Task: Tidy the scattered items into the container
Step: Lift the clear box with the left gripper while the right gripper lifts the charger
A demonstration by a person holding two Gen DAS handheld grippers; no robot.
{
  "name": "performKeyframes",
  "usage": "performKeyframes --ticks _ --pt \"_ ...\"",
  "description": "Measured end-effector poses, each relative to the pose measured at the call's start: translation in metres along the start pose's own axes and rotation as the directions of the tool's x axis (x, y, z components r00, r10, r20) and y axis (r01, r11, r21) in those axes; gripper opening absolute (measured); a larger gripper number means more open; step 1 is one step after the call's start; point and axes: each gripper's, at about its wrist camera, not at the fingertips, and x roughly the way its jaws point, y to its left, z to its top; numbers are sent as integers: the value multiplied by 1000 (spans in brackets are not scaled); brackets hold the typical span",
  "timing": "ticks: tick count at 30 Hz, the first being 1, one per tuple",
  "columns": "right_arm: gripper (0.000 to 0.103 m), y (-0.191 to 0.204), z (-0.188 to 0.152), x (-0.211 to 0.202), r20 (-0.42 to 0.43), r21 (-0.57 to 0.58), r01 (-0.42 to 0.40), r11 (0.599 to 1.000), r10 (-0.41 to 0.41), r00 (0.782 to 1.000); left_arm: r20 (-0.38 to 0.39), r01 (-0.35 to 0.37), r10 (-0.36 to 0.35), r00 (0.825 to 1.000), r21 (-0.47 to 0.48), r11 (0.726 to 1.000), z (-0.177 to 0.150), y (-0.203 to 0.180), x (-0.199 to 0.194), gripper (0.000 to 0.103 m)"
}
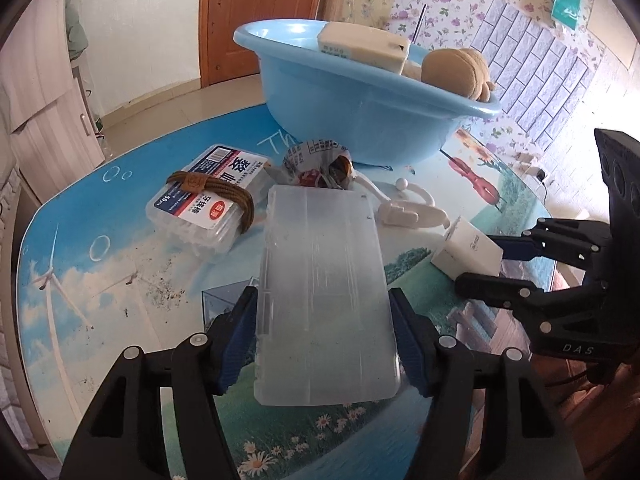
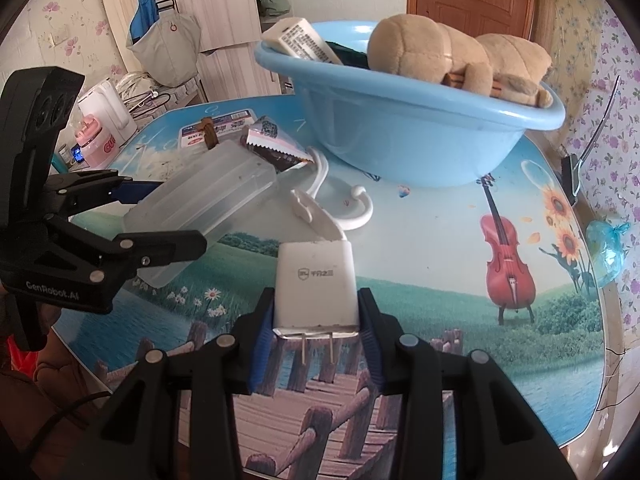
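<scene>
Basin (image 1: 360,112) behind snack packet (image 1: 316,168), hook (image 1: 408,204), toothpick box (image 1: 208,204).

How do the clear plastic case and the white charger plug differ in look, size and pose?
The clear plastic case is see-through and frosted; the white charger plug is solid white with a printed logo. The case is long and flat, clearly larger than the blocky plug. The case lies between the left tongs; the plug sits between the right tongs, metal prongs toward the camera. Both are outside the blue basin.
</scene>
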Motion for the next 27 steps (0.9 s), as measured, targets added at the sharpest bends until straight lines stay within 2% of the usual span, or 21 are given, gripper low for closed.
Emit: performKeyframes --ticks 17,23,27 --pt "38 3 5 -16 53 0 -1 1000 1 999 59 -17 18 998 -9 1000 -2 0 -33 63" --pt "38 1 2 -12 37 1 2 1000 -2 999 6 -22 22 1000 0 1000 -12 -2 -22 63" --pt "38 1 0 -10 30 1 7 1000 -7 1000 -2 -25 25 1000 5 1000 -13 -4 -17 63"
